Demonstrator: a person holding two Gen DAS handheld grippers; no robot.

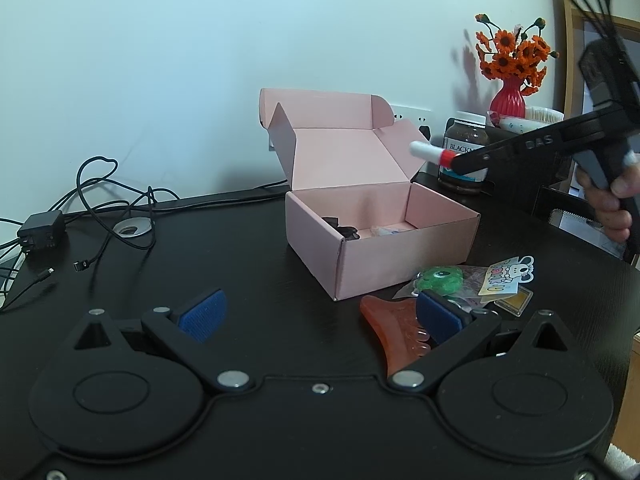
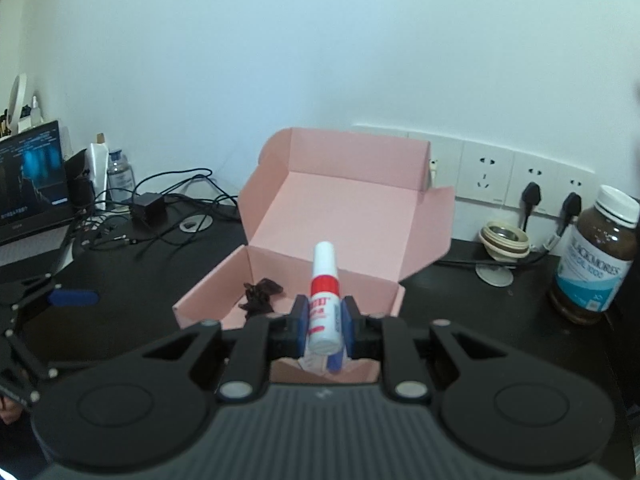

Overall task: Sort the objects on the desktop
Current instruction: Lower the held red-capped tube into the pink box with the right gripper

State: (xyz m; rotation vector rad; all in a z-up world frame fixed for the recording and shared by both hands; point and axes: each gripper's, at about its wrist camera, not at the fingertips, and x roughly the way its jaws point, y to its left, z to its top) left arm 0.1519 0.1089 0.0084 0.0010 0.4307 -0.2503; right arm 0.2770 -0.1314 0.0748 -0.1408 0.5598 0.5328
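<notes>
Right wrist view: the right gripper (image 2: 325,326) pinches a white tube (image 2: 325,304) above the pink box (image 2: 352,208), which holds a dark clump (image 2: 260,294) at 9 o'clock. Left gripper (image 1: 320,312) stands spread; the box's other contents are unclear.

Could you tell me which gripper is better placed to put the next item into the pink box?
The right. The right gripper is shut on the white tube and is held up at the open pink box. The left gripper is open and empty, low over the desk.

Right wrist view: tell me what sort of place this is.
Probably a home desk: a laptop at the left, tangled charger cables, and wall sockets behind an open pink box.
</notes>
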